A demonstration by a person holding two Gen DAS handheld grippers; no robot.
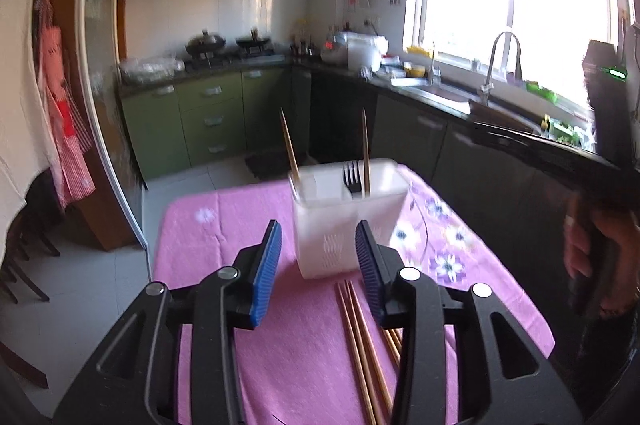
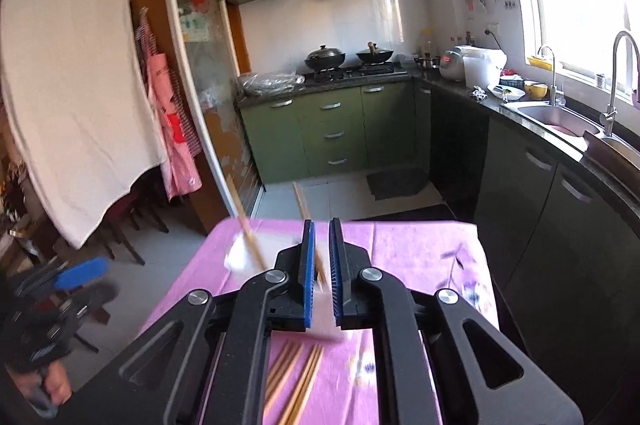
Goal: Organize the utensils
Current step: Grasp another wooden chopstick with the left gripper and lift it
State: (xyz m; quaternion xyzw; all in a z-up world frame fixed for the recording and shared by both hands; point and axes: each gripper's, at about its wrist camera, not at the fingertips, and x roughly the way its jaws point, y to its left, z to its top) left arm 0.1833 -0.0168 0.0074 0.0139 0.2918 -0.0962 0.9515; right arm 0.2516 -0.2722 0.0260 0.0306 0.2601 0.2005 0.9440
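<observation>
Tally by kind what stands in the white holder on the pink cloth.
Thin wooden chopsticks: 2
Black fork: 1
Total: 3, all upright in the white plastic holder

A white plastic utensil holder (image 1: 346, 221) stands upright near the far edge of the pink-clothed worktop (image 1: 224, 237), holding a black fork (image 1: 352, 179) tines-up and 2 wooden chopsticks (image 1: 366, 157) leaning apart, while several more loose chopsticks (image 1: 362, 341) lie flat just before it toward the near edge.
</observation>
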